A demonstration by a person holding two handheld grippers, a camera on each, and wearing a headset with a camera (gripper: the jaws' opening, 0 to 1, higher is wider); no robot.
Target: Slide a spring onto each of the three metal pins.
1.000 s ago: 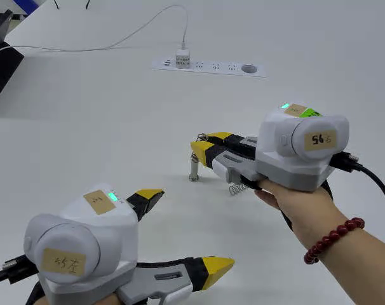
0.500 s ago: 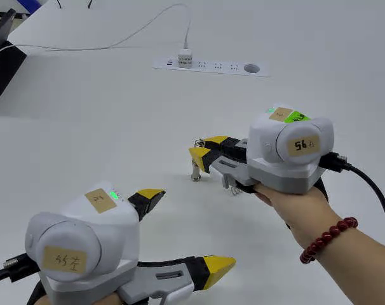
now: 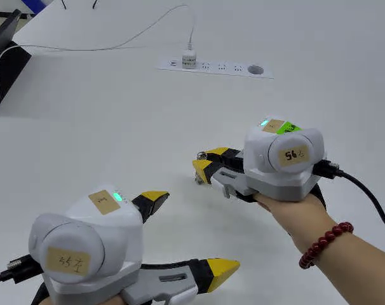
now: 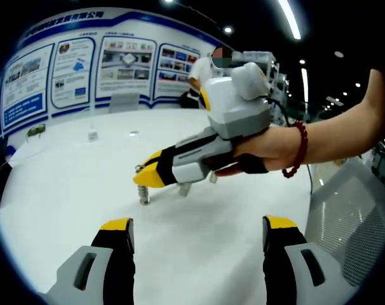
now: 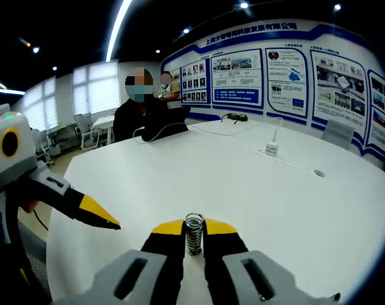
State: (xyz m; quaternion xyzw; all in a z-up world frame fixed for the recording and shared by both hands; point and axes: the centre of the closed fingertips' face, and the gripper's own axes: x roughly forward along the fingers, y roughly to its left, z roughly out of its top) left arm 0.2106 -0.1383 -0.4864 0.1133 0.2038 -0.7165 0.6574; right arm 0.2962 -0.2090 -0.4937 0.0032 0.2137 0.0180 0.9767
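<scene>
**Bench record: right gripper clamped on an upright spring, left gripper idle**

- Right gripper (image 3: 208, 160): held right of centre in the head view, low over the white tabletop (image 3: 103, 127), with its yellow-tipped jaws pointing left. The jaws are clenched on the spring (image 5: 193, 235), which stands upright between the two tips in the right gripper view.
- Spring, position: in the left gripper view it runs from the right gripper's tips straight down to the tabletop, where its foot rests. Whether a pin sits inside the coils cannot be told.
- Small metal pieces under the right gripper's body: two are visible in the left gripper view, too small to identify.
- Left gripper (image 3: 189, 234): near the bottom of the head view, well apart from the spring. Its jaws are spread wide and grasp nothing.
- Bead bracelet (image 3: 321, 244): dark red, on the wrist behind the right gripper.
- Power strip (image 3: 224, 67): white, at the far side of the tabletop. A white plug (image 3: 190, 61) is seated in it, and its cable (image 3: 141, 32) trails off to the left.
- Background, right gripper view: a person (image 5: 140, 111) in dark clothes is seated at the far end of the tabletop.
</scene>
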